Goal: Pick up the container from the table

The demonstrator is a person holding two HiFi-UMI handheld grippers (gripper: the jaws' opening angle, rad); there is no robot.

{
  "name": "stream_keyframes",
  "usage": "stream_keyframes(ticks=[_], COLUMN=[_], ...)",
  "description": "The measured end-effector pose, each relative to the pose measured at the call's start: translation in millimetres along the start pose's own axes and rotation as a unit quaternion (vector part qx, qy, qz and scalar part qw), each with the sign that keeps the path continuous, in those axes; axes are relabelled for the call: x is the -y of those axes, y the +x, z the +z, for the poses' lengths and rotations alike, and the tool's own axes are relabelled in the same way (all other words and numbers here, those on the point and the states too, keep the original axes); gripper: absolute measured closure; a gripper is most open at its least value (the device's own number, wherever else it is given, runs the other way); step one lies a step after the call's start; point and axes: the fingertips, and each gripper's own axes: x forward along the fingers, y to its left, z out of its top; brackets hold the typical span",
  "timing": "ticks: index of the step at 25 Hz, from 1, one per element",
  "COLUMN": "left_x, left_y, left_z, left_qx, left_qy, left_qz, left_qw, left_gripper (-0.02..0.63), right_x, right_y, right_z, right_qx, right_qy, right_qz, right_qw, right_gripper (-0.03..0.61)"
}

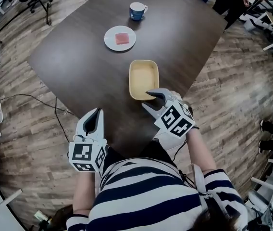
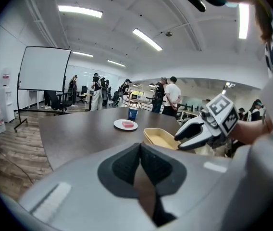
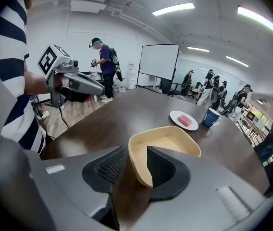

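1. Task thing: container (image 1: 143, 76), flat on the counter (image 1: 74, 61), just on the person's side of the plate (image 1: 119, 38) and apart from it. Not yet lifted. Blue cup (image 1: 137, 11) on the plate's far side.
2. Right gripper (image 1: 147, 99) down at the container end farthest from the plate. Jaws spread wide, astride the rim near a corner, with one pad inside the tray and one outside. No squeeze on the wall visible, so nothing held yet.
3. Likely set that way for a rim pinch, since the thin wall is the only grabbable edge. Coming in from the end away from the plate also keeps clear of plate and cup.
4. Left gripper (image 1: 97, 112) well away from the plate, low over the counter's near edge. Jaws closed together on nothing. Probably just parked, out of the right one's path.
5. Look of the container: shallow rectangular tray with rounded corners. Pale yellow-beige with a matte finish and a thin, slightly flared wall. Upright and empty inside. Judged light and fairly stiff, so one corner pinch may tip it.
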Motion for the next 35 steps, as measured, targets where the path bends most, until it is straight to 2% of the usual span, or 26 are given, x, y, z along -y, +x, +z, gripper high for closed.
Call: stream_keyframes(ticks=[4,9,16,20,21,28,35], left_x=[-4.2,-5.9,-17.1,-22.2,-23.8,-29.3,-32.0], left_y=[0.6,-1.0,-4.8,-7.8,-8.2,-6.2,-14.6], left_z=[-10.6,-17.2,-27.6,-34.2,-35.5,-34.0,-29.7], left_qx=[-0.004,-0.005,-0.005,-0.007,-0.007,-0.005,-0.004], left_qy=[-0.012,-0.025,-0.037,-0.045,-0.047,-0.045,-0.04], left_qz=[0.022,0.042,0.065,0.077,0.079,0.076,0.068], left_qw=[0.9997,0.9988,0.9972,0.996,0.9958,0.9961,0.9969], left_gripper=[0.614,0.614,0.614,0.614,0.614,0.614,0.614], right_x=[-6.4,-13.0,-17.5,-16.8,-16.6,-17.2,-23.8], right_y=[16.6,31.7,53.8,60.4,61.9,64.8,52.8], right_z=[-8.6,-15.2,-23.3,-26.1,-25.8,-24.4,-16.7], right_qx=[-0.027,-0.064,-0.101,-0.115,-0.117,-0.12,-0.113], right_qy=[-0.062,-0.13,-0.184,-0.213,-0.218,-0.223,-0.213], right_qz=[0.025,0.05,0.062,0.056,0.054,0.054,0.042], right_qw=[0.997,0.988,0.976,0.969,0.968,0.966,0.97], right_gripper=[0.436,0.443,0.476,0.524,0.543,0.551,0.554])
